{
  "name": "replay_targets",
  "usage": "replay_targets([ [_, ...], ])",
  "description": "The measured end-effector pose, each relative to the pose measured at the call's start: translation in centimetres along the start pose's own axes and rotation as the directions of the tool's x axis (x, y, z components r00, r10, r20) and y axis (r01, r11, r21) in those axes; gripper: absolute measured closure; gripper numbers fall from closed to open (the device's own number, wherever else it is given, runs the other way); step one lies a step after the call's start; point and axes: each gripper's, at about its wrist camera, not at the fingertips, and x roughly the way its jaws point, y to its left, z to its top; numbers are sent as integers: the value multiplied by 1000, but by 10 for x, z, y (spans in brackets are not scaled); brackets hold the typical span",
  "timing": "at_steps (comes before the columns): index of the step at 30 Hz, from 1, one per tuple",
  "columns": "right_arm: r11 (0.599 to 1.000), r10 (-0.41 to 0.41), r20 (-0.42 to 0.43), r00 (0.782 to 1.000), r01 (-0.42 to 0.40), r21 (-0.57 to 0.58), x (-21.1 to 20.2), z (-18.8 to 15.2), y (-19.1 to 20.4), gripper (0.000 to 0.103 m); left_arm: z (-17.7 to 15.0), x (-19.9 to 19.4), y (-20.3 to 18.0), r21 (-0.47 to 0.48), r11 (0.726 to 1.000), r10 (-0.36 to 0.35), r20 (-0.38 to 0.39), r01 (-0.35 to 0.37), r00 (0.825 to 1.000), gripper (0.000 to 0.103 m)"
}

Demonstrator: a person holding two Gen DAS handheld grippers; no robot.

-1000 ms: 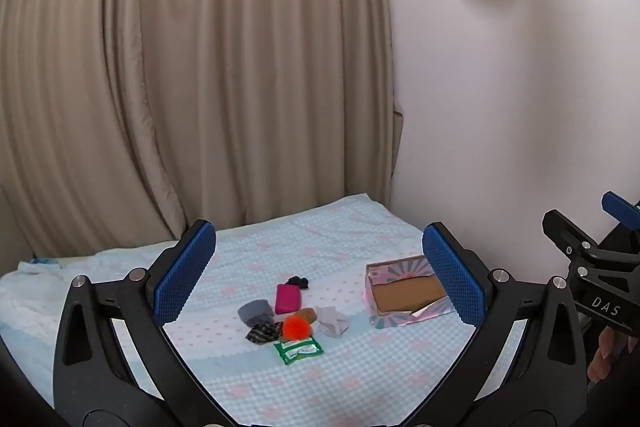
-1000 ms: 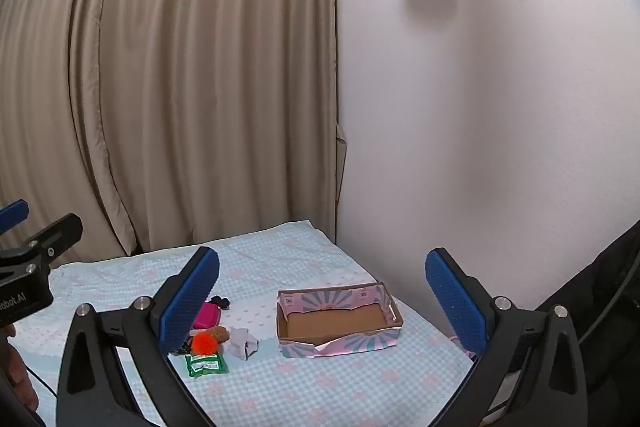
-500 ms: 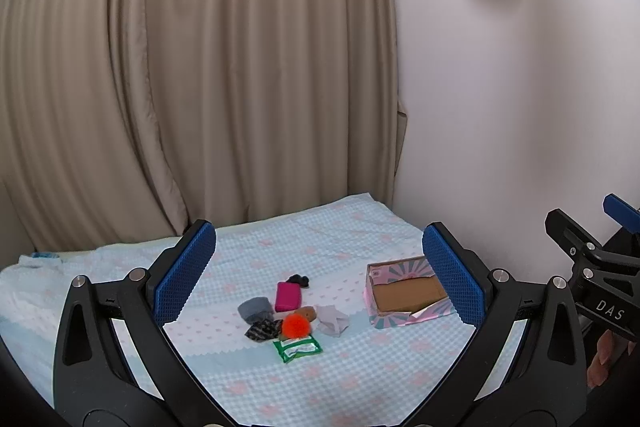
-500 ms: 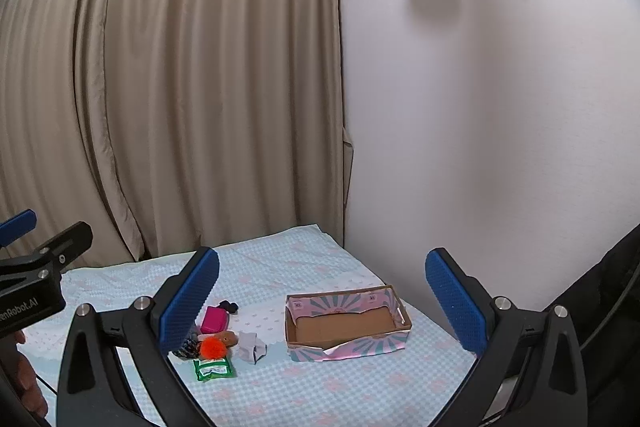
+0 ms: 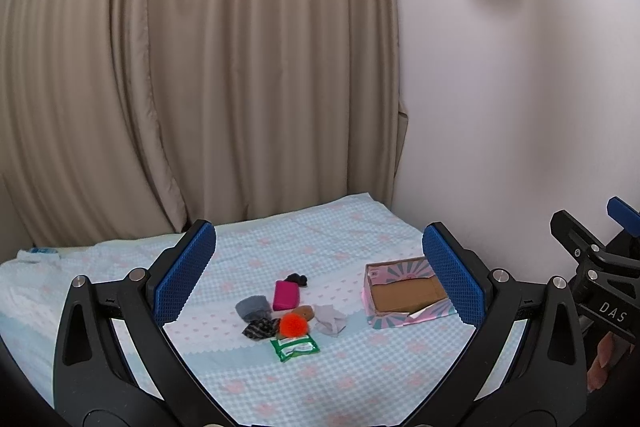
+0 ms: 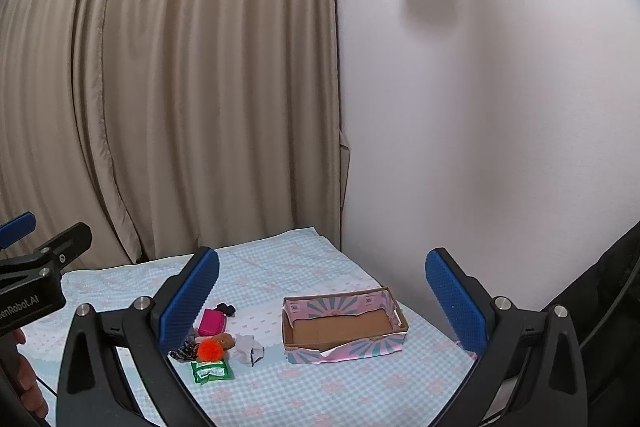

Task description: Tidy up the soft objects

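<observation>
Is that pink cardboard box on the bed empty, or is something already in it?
Empty. The box shows only its bare brown cardboard floor in both views; the soft items, such as the orange pom-pom, lie outside on the bedsheet.

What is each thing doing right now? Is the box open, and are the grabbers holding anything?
Pink and teal cardboard box: open, empty.
Left gripper: open, holding nothing.
Right gripper: open, holding nothing.
Green wipes packet: lying flat, closed.
Beige curtain: drawn shut.
Fluffy orange pompom: resting in the pile.
</observation>
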Motion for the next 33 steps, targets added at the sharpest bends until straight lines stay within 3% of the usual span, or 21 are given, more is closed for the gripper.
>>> replay_targets([
  [33, 1000, -12, 0, 1000, 12, 23, 2, -12, -8, 0, -3, -3, -5, 4, 1000, -5, -2, 5, 1000, 0],
])
